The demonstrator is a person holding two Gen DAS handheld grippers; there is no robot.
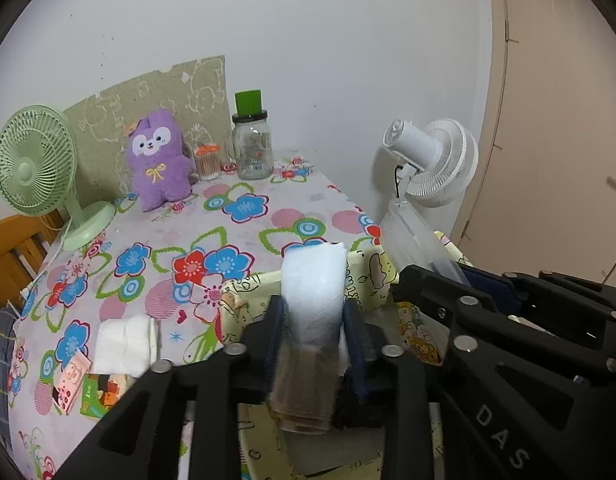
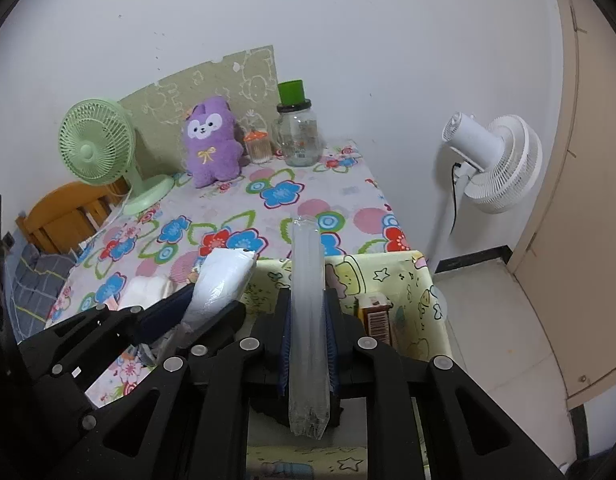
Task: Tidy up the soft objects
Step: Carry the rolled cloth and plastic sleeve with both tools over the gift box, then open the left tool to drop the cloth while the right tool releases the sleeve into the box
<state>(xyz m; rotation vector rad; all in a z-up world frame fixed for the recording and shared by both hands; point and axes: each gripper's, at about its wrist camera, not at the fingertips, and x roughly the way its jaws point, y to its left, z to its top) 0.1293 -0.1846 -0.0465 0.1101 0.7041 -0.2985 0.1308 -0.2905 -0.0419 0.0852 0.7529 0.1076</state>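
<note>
Left gripper: jaws narrow, flanking a white plastic-wrapped tissue pack; pad contact unclear. Pack's long axis runs straight forward along the fingers, tip past them.
Right gripper: nearly closed, clamping the flat edge of clear crinkly plastic packaging, likewise pointing forward.
Both sit over a yellow cartoon-print fabric bin just ahead.

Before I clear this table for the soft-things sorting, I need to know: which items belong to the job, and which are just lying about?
Job:
white pack
clear pack
folded pad
plush
yellow bin

Lying about:
green fan
white fan
jar
small boxes
</note>
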